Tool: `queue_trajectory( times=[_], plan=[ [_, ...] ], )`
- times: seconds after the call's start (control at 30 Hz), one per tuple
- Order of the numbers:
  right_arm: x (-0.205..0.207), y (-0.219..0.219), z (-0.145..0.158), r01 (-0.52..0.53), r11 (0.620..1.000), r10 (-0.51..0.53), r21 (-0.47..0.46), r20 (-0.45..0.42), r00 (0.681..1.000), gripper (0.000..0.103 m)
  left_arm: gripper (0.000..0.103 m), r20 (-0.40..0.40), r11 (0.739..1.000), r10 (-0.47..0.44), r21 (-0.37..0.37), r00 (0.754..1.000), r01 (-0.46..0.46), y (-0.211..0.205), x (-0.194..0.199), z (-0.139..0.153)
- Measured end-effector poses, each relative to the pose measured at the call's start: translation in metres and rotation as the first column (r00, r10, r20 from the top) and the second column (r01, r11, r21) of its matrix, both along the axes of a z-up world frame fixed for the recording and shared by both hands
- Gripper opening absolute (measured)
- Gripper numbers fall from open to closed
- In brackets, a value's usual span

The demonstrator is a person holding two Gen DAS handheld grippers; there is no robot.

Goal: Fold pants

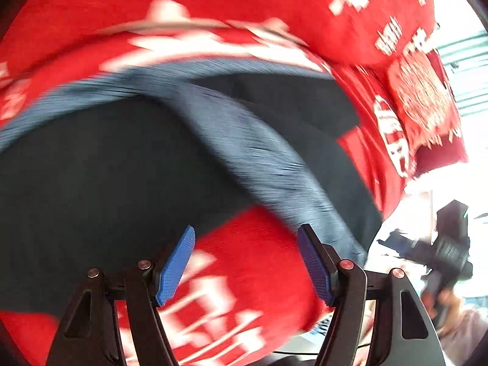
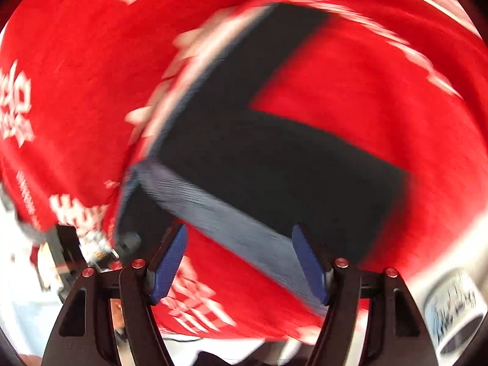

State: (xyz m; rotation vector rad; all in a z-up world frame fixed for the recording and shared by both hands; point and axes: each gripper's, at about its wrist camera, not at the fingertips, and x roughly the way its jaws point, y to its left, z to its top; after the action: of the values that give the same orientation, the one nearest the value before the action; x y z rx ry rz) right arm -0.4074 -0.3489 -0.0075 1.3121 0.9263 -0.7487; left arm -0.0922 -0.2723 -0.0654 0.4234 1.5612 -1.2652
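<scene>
Dark navy pants (image 1: 91, 177) with a grey-blue ribbed waistband (image 1: 259, 158) lie on a red cloth with white print (image 1: 213, 6). My left gripper (image 1: 245, 262) is open and empty, its blue pads (image 1: 177, 265) apart just short of the pants. In the right wrist view the pants (image 2: 274, 164) lie in an L shape, one leg reaching away, the waistband (image 2: 231, 222) nearest. My right gripper (image 2: 239, 262) is open and empty, with the waistband edge between its fingers. Both views are motion-blurred.
The red printed cloth (image 2: 76, 76) covers the whole table and hangs over its edges. The other gripper (image 1: 445, 250) shows at the right in the left wrist view, and at lower left in the right wrist view (image 2: 91, 244). A printed container (image 2: 457, 308) stands at lower right.
</scene>
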Motion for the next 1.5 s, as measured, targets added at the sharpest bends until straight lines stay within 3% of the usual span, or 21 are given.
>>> queue_trajectory(
  times=[0.07,0.13,0.3,0.37,0.4,0.43,0.6,0.8,0.9,0.93,0.97,1.0,1.07,1.17,1.27,1.33,1.37,1.4,1.43,1.5],
  plan=[
    [-0.033,0.008,-0.012,0.052,0.998,-0.052,0.037,-0.004,0.999,0.074,0.071,-0.018,0.999,-0.029,0.015,0.999,0.03,-0.019,-0.017,-0.004],
    [-0.052,0.017,-0.026,0.086,0.992,-0.091,0.095,0.048,0.995,0.074,0.071,-0.022,0.997,-0.058,0.04,0.998,0.059,-0.037,-0.033,-0.014],
    [-0.037,0.028,-0.073,0.067,0.963,-0.128,0.26,0.226,0.966,0.072,0.071,-0.024,0.992,-0.11,0.064,0.994,0.111,-0.05,-0.058,-0.022],
    [-0.037,0.028,-0.082,0.089,0.955,-0.154,0.283,0.218,0.964,0.061,0.071,-0.023,0.992,-0.106,0.061,0.994,0.107,-0.056,-0.059,-0.023],
    [-0.038,0.029,-0.08,0.088,0.955,-0.158,0.284,0.233,0.96,0.026,0.071,-0.036,0.993,-0.097,0.06,0.995,0.1,-0.06,-0.059,-0.021],
    [-0.04,0.027,-0.072,0.081,0.959,-0.155,0.271,0.263,0.952,0.011,0.071,-0.057,0.994,-0.088,0.056,0.995,0.091,-0.064,-0.058,-0.019],
    [-0.032,-0.007,-0.017,0.063,0.979,-0.139,0.195,0.403,0.905,0.012,0.071,-0.057,0.999,-0.035,-0.031,0.998,0.033,-0.092,-0.049,0.018],
    [0.019,-0.122,0.025,0.03,0.998,-0.052,0.052,0.493,0.868,0.012,0.071,0.034,0.992,0.033,-0.122,0.999,-0.029,-0.156,-0.018,0.049],
    [0.042,-0.182,0.027,0.066,0.997,-0.072,0.028,0.474,0.877,0.016,0.071,0.105,0.987,0.083,-0.144,0.991,-0.068,-0.184,0.003,0.056],
    [0.052,-0.203,0.026,0.069,0.997,-0.072,0.022,0.437,0.896,0.017,0.071,0.12,0.986,0.096,-0.147,0.988,-0.078,-0.187,0.009,0.057],
    [0.061,-0.217,0.026,0.067,0.998,-0.07,0.021,0.398,0.915,0.025,0.071,0.138,0.985,0.109,-0.152,0.985,-0.087,-0.19,0.016,0.06],
    [0.072,-0.231,0.028,0.058,0.998,-0.055,0.0,0.34,0.939,0.039,0.071,0.154,0.984,0.116,-0.156,0.981,-0.092,-0.19,0.021,0.061],
    [0.071,-0.232,0.037,0.044,0.997,-0.022,-0.063,0.316,0.948,0.059,0.071,0.197,0.985,0.12,-0.145,0.973,-0.092,-0.183,0.029,0.063],
    [0.06,-0.217,0.041,0.047,0.993,-0.014,-0.109,0.283,0.959,0.061,0.071,0.248,0.993,0.109,-0.072,0.963,-0.094,-0.163,0.027,0.047],
    [0.042,-0.2,0.019,0.075,0.994,-0.057,-0.082,0.198,0.978,0.061,0.071,0.279,0.993,0.108,0.017,0.954,-0.117,-0.13,0.024,0.024],
    [0.033,-0.193,-0.008,0.108,0.994,-0.104,-0.012,0.167,0.98,0.058,0.071,0.266,0.987,0.124,0.068,0.956,-0.147,-0.112,0.022,0.007],
    [0.03,-0.192,-0.018,0.121,0.993,-0.122,0.016,0.166,0.978,0.048,0.071,0.261,0.982,0.133,0.096,0.956,-0.163,-0.103,0.021,-0.002],
    [0.035,-0.196,-0.031,0.129,0.991,-0.134,0.04,0.173,0.976,0.025,0.071,0.263,0.978,0.138,0.116,0.955,-0.173,-0.098,0.02,-0.008],
    [0.038,-0.199,-0.036,0.125,0.991,-0.131,0.043,0.168,0.977,0.009,0.071,0.269,0.972,0.143,0.143,0.952,-0.186,-0.091,0.02,-0.015],
    [0.043,-0.201,-0.031,0.115,0.993,-0.115,0.009,0.195,0.974,0.005,0.071,0.292,0.969,0.137,0.161,0.947,-0.19,-0.082,0.017,-0.021]
  ],
)
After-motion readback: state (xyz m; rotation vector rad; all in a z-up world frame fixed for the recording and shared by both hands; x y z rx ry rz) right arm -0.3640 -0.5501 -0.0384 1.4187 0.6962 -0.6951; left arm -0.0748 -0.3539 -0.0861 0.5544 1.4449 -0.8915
